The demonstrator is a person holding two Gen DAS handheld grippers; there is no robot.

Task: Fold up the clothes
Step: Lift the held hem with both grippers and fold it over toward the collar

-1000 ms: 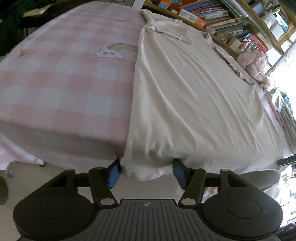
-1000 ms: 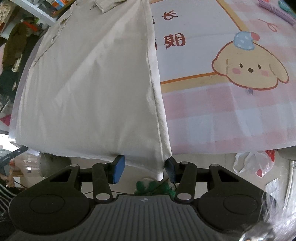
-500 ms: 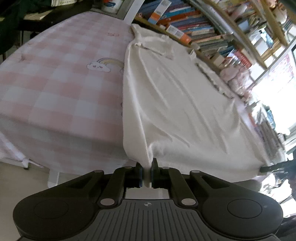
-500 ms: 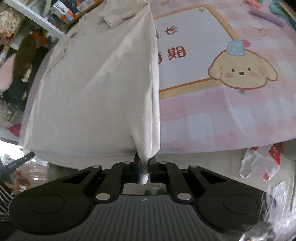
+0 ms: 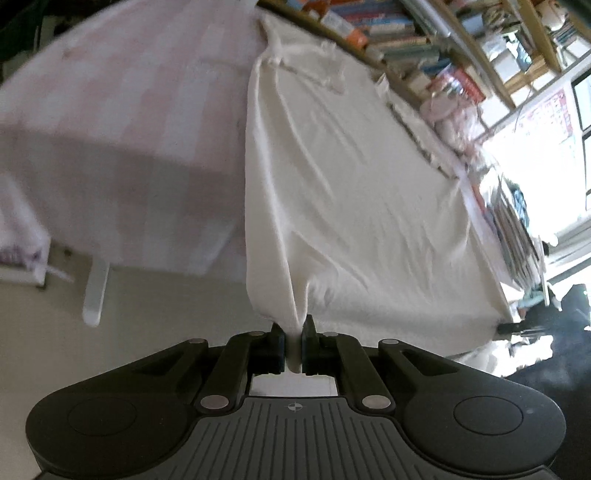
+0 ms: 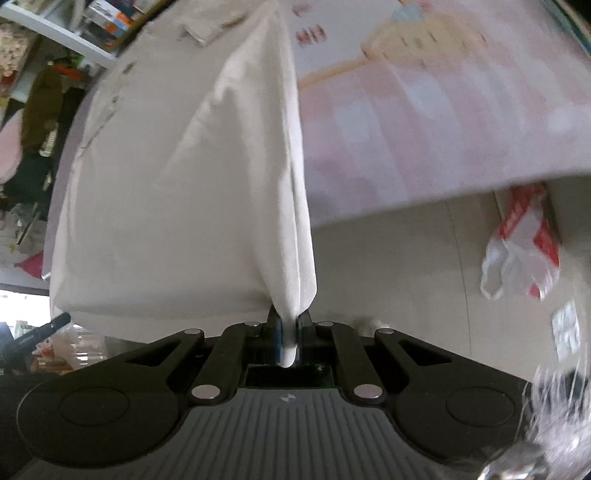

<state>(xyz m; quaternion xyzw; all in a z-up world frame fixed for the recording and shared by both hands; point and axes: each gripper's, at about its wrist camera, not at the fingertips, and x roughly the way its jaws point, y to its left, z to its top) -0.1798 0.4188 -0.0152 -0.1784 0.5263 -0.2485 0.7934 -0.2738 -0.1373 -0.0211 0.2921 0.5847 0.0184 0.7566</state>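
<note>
**Both hem corners pinched**

Left gripper (image 5: 293, 345) is clamped on the shirt (image 5: 347, 184), which runs off toward 12 o'clock across the table (image 5: 122, 122). Right gripper (image 6: 290, 341) bites the other corner, likely ready to fold the hem toward the collar.

Left wrist view looks forward and steeply down along the left gripper (image 5: 293, 345), set close at the near table edge, facing across the cream garment (image 5: 351, 192) toward bookshelves (image 5: 436, 48) at upper right of frame. Right wrist view looks likewise along the right gripper (image 6: 289, 338), shelves (image 6: 74, 33) at upper left. Both views share the garment (image 6: 177, 192) and the pink checked cover (image 5: 122, 122).
</note>
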